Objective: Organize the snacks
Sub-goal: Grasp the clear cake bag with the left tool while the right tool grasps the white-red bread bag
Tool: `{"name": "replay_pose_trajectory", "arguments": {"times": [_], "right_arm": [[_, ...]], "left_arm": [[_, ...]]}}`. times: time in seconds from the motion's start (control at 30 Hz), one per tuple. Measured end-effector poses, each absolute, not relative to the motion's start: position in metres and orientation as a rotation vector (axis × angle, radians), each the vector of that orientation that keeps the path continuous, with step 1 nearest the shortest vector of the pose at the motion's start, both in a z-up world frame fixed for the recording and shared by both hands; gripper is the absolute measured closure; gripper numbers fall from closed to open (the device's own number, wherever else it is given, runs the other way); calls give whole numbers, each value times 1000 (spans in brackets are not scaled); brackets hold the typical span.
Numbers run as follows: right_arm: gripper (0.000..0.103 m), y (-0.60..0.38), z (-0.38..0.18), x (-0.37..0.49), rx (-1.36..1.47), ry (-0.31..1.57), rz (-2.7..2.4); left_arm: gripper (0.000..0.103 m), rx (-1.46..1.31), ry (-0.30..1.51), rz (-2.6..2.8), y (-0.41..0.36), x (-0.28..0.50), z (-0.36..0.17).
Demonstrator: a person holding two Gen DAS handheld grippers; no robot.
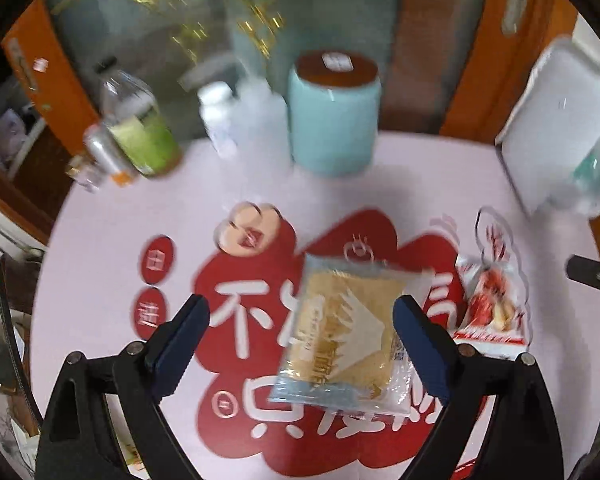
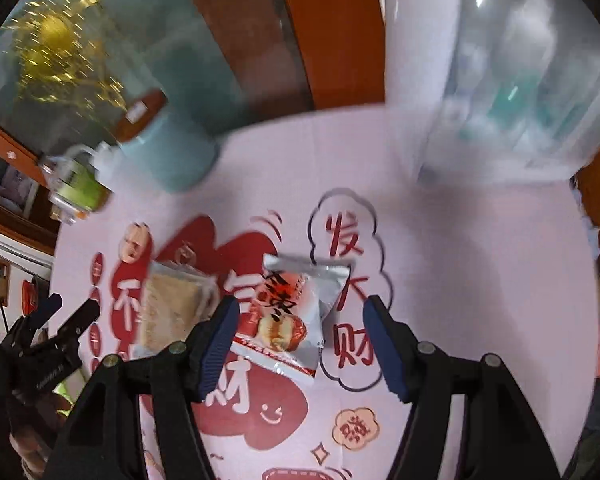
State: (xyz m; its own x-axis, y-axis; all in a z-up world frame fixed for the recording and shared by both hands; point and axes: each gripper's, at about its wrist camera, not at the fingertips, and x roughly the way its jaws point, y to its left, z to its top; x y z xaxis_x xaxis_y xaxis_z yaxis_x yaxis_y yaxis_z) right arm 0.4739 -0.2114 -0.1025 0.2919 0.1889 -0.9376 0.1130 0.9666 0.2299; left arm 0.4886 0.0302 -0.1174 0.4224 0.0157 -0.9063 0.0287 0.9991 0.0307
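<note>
Pale pink desk covering [image 1: 112, 240], printed with big red cloud shapes and white characters, fills the ground under both pairs of tongs, and both views are smeared, so fine contact is hard to judge. Nearest the left tongs [image 1: 302, 322], which stand wide apart and grip nothing, lies the clear-wrapped square of pale yellow cake with a white fan print [image 1: 340, 332]; it sits between the two blue pads but crowds the right-hand one, so a squeeze from here would likely push it sideways or pinch only the loose film edge. Between the right tongs [image 2: 300, 330], part-way spread and also empty, lies the silver and red foil snack packet [image 2: 300, 312], tilted and closer to the left pad; slick foil lying flat on the desk could slide or buckle rather than lift. These two packets lie just beside each other, so the two tongs work close together and may knock fingers or nudge the other's packet. Beyond the left tongs stand a light blue cylindrical jar with a brown lid [image 1: 334, 116], a small white bottle [image 1: 218, 118] and a green-labelled clear bottle [image 1: 140, 132]; off to their right rests a clear lidded plastic box [image 1: 556, 128]. An over-long reach could topple the upright bottles.
</note>
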Motion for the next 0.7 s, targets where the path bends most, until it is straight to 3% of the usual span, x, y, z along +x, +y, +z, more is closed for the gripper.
{"name": "replay_pose_trajectory", "arguments": {"times": [0.37,0.53,0.7], "right_arm": [[38,-201,-180,488,390,1364,60],[25,-187,-191,489,377,1382,75],[24,-176,-198,488,374,1380,94]], "left_arm": [[11,-8,1222,-142,12,486,-181],[11,-15,1226,-151,6,486,-190],[11,-21,1241,-140,7,486,-196]]}}
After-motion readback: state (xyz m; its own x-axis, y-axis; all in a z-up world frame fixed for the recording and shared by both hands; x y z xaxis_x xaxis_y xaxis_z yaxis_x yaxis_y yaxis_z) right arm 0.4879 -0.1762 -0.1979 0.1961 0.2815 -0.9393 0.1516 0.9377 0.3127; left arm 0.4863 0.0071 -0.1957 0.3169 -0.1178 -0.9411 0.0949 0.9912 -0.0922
